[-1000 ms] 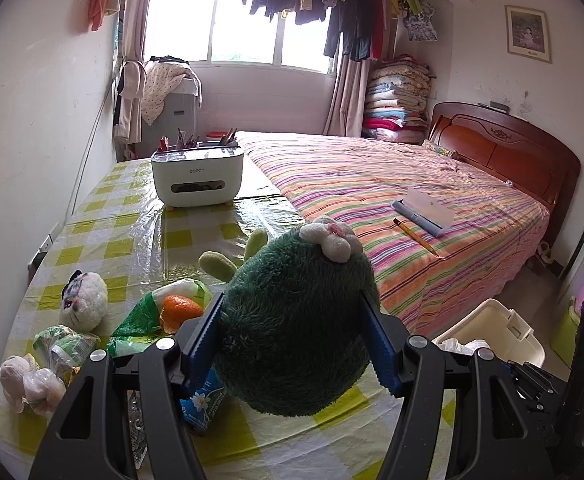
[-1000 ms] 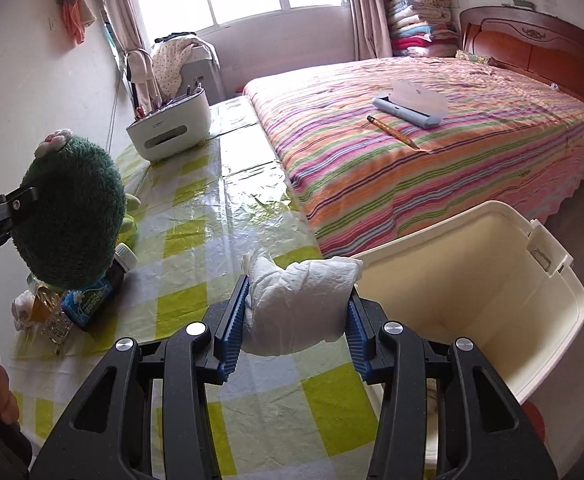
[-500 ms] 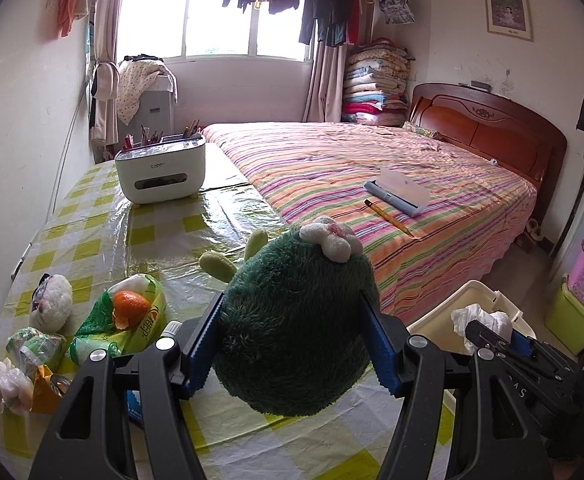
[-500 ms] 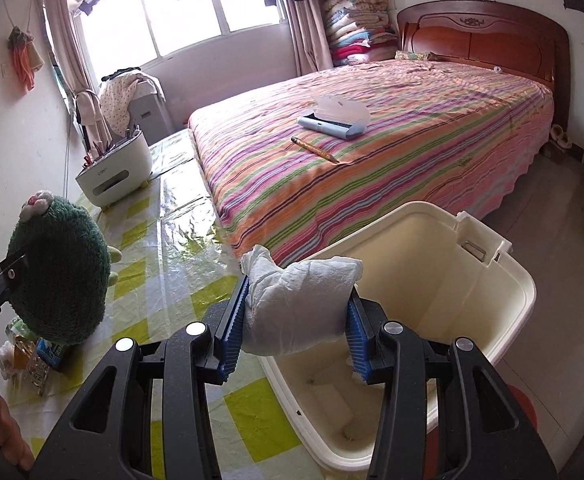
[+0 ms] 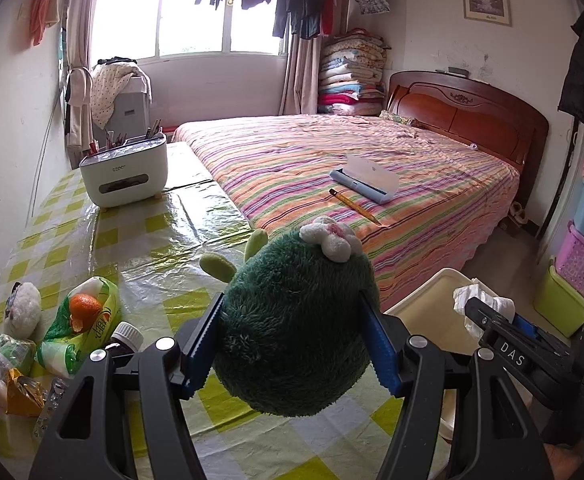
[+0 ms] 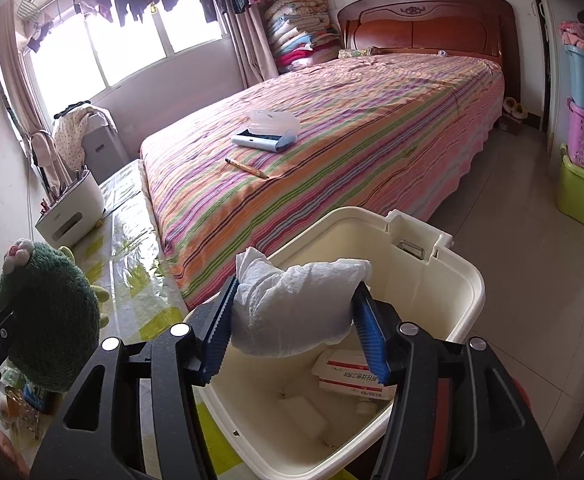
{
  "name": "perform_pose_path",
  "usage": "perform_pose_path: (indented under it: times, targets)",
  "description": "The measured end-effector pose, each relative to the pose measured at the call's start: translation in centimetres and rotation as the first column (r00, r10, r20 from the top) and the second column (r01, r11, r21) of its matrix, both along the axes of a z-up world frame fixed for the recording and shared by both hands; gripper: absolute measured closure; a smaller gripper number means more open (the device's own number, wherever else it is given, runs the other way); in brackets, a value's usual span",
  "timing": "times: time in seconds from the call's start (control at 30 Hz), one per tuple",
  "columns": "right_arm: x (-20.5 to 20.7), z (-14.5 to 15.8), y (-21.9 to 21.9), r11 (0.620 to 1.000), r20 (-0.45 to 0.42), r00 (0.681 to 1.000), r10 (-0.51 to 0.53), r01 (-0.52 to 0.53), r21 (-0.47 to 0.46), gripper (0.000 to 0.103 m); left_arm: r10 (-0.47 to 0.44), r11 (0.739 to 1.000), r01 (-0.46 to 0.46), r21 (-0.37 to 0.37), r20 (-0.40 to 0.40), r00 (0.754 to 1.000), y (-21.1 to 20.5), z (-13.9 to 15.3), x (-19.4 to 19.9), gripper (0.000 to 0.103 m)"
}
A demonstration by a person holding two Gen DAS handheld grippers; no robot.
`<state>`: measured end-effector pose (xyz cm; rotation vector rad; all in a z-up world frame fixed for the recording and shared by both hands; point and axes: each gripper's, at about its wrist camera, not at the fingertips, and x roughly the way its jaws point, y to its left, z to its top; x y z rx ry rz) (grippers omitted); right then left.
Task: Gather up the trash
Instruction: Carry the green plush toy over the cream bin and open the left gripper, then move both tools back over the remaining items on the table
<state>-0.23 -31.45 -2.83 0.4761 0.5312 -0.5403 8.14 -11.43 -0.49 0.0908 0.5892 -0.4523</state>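
Note:
My right gripper [image 6: 296, 292] hangs over the cream plastic bin [image 6: 464, 280]. A crumpled white tissue wad [image 6: 292, 312] sits between its blue pads. The jaws are opening, and the wad still touches both pads and stays up above the bin. My left gripper [image 5: 292, 304] is shut on a dark green plush toy [image 5: 292, 332] with a white flower on top, held above the checked tablecloth [image 5: 159, 248]. The left wrist view shows the bin [image 5: 424, 296] low on the right, with the right gripper [image 5: 488, 316] and tissue [image 5: 476, 300] over it.
Trash lies at the table's left end: a green bag with orange peel [image 5: 79, 320], a capped brown bottle [image 5: 125, 336], wrappers [image 5: 15, 392] and a small white plush [image 5: 21, 312]. A white organiser [image 5: 123, 174] stands further back. The striped bed [image 5: 352, 168] borders the table. A carton [image 6: 352, 376] lies in the bin.
The right gripper has swung from the table edge to over the bin, and its jaws have widened around the tissue. The left gripper has shifted right with the plush still in it.

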Motion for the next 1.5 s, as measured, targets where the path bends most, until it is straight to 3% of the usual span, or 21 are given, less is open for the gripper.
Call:
perform_pose_path:
  times: [0.07,0.33,0.53,0.77,1.03,1.1,1.33,1.5]
  targets:
    - [-0.6,0.4,-0.2,1.0,0.031,0.999,-0.019,0.019,-0.008,0.031,-0.01,1.0,0.01,-0.003,0.0,1.0,-0.4,-0.1,-0.1,0.04]
    - [-3.5,1.5,-2.2,0.996,0.186,0.979,-0.088,0.08,0.049,0.027,-0.077,0.997,0.077,-0.007,-0.042,0.996,-2.6,-1.3,0.1,0.04]
    - [-6.3,2.4,-3.1,0.985,0.328,0.929,-0.171,0.149,0.09,0.024,-0.134,0.991,0.133,-0.022,-0.092,0.987,-5.0,-2.5,0.1,0.04]
    - [-8.3,3.5,-2.6,0.98,0.429,0.882,-0.196,0.189,0.059,0.023,-0.211,0.977,0.212,-0.005,-0.103,0.972,-8.2,-2.9,-0.6,0.037]
    - [-8.8,3.8,-2.2,0.983,0.465,0.868,-0.176,0.177,0.042,0.021,-0.237,0.972,0.236,-0.02,-0.061,0.97,-9.4,-2.6,-1.2,0.033]
    - [-8.7,3.8,-2.2,0.985,0.463,0.87,-0.17,0.169,0.045,0.02,-0.227,0.974,0.226,-0.026,-0.05,0.973,-9.1,-2.4,-1.1,0.023]
    - [-8.1,3.5,-2.1,0.988,0.441,0.884,-0.155,0.143,0.06,0.015,-0.127,0.991,0.127,-0.037,0.014,0.992,-6.3,-1.1,-1.0,0.017]
    - [-7.0,3.5,-0.9,0.993,0.418,0.901,-0.115,0.105,0.046,0.013,-0.053,0.996,0.053,-0.066,0.011,0.999,-3.4,-0.7,-0.2,0.014]
